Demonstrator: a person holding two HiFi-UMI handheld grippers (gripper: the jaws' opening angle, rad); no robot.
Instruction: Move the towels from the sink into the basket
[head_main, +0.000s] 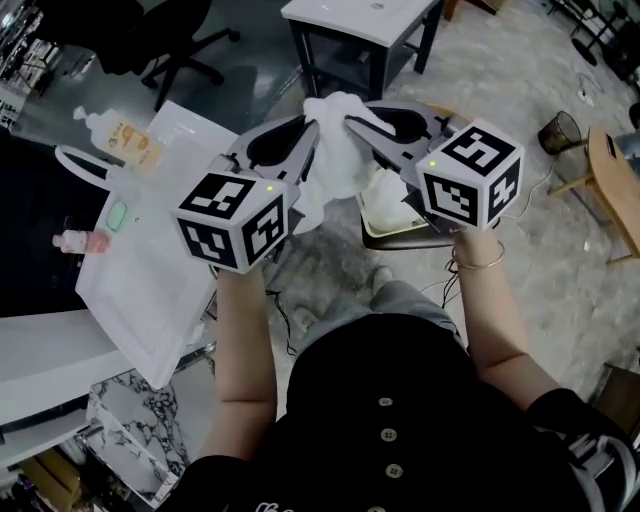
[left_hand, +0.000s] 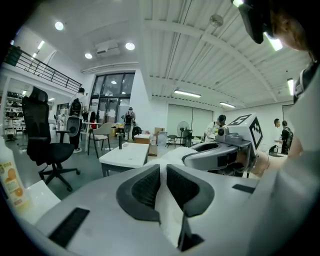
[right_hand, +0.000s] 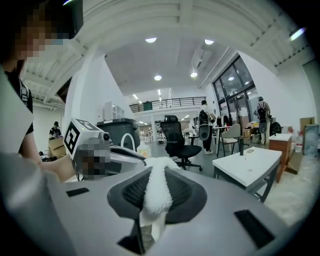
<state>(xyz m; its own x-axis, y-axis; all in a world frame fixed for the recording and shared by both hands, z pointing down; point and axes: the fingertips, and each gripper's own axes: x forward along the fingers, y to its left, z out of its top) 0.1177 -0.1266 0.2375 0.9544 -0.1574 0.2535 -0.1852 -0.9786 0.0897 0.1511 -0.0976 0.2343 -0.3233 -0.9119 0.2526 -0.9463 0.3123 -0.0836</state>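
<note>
I hold a white towel (head_main: 335, 150) up in the air between both grippers, over the floor to the right of the sink. My left gripper (head_main: 308, 138) is shut on its left part; the cloth (left_hand: 164, 200) shows as a strip pinched between the dark pads. Facing it, my right gripper (head_main: 356, 126) is shut on the towel's right part, where a fluffy fold (right_hand: 155, 192) bulges out of the pads. Below the towel stands the dark basket (head_main: 398, 240) with another white towel (head_main: 385, 195) in it. The white sink (head_main: 150, 290) lies at the left.
By the sink's curved faucet (head_main: 80, 165) stand a soap bottle (head_main: 122, 135), a green soap (head_main: 117, 213) and a pink bottle (head_main: 80, 240). A white table (head_main: 360, 20) and an office chair (head_main: 170, 40) stand behind. A wooden stool (head_main: 610, 180) and a wire bin (head_main: 560, 130) are at the right.
</note>
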